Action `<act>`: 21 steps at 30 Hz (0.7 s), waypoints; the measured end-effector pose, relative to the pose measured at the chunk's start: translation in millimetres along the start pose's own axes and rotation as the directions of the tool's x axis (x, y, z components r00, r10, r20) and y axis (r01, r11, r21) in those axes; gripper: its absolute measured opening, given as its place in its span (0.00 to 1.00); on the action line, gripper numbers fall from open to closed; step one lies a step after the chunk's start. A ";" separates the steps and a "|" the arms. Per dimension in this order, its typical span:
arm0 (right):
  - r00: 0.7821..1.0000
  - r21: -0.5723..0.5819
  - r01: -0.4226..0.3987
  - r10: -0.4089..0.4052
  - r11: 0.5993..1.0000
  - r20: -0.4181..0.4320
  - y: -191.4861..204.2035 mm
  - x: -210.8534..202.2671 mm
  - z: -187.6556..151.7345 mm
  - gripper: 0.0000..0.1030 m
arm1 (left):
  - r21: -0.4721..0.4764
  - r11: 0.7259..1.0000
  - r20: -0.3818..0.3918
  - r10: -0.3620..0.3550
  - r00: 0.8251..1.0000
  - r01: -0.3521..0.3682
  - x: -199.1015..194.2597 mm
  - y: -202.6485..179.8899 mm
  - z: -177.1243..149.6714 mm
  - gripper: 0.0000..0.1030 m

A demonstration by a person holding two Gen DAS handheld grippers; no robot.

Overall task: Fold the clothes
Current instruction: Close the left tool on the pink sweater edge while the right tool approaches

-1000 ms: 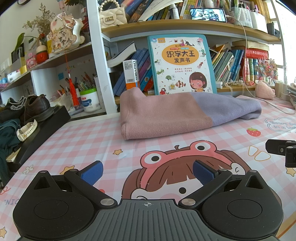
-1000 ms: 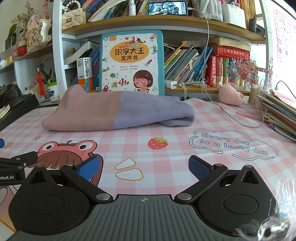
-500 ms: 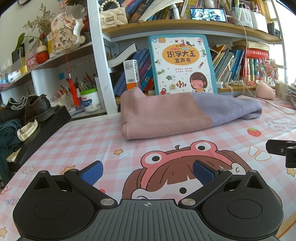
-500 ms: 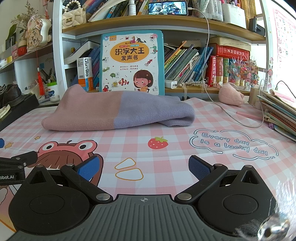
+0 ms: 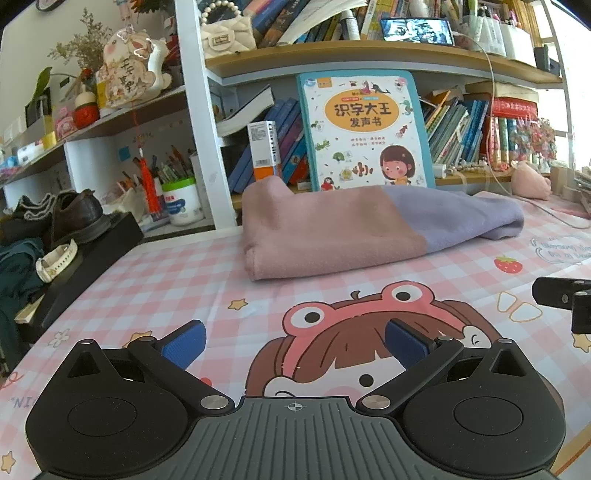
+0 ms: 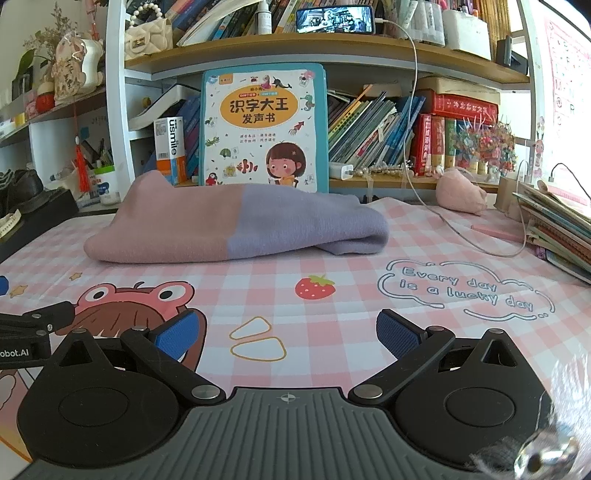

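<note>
You have one folded garment, pink at its left part and lilac at its right, lying far on one pink checked table mat. You have two grippers: the left gripper and the right gripper, each with two blue finger pads spread wide and nothing between them. Behind the garment stands one large picture book with a teal border; left of it, one white and orange box. One pink plush toy sits far right. One phone rests on the upper shelf. One cream quilted bag sits upper left. One printed strawberry marks the mat.
</note>
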State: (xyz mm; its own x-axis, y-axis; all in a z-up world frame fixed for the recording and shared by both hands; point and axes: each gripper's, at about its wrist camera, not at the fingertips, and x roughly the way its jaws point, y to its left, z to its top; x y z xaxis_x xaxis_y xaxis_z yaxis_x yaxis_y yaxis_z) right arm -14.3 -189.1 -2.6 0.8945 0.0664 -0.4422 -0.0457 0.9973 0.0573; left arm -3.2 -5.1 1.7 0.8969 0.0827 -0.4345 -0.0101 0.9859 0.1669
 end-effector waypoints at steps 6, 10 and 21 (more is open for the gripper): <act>0.999 -0.007 -0.032 0.032 0.999 -0.028 0.5 4.4 0.6 1.00 | 0.030 1.000 0.019 -0.009 1.000 0.008 -3.3 -4.9 -0.2 1.00; 0.996 0.039 -0.074 0.076 0.996 -0.035 -7.7 5.7 0.9 1.00 | 0.016 0.999 0.069 -0.048 0.997 0.047 -10.5 -0.8 -1.2 1.00; 0.992 -0.016 -0.102 0.101 0.995 -0.073 -18.7 19.8 18.6 1.00 | 0.079 0.994 0.022 -0.075 0.997 0.073 15.7 -3.6 25.5 1.00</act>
State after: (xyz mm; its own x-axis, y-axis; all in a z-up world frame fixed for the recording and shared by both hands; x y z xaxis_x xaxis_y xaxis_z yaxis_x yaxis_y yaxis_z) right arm 12.5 -207.1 4.3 0.8505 0.1686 -0.4982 -0.1440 0.9857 0.0876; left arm 22.3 -11.1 16.8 0.9046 0.0058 -0.4262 0.0900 0.9748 0.2042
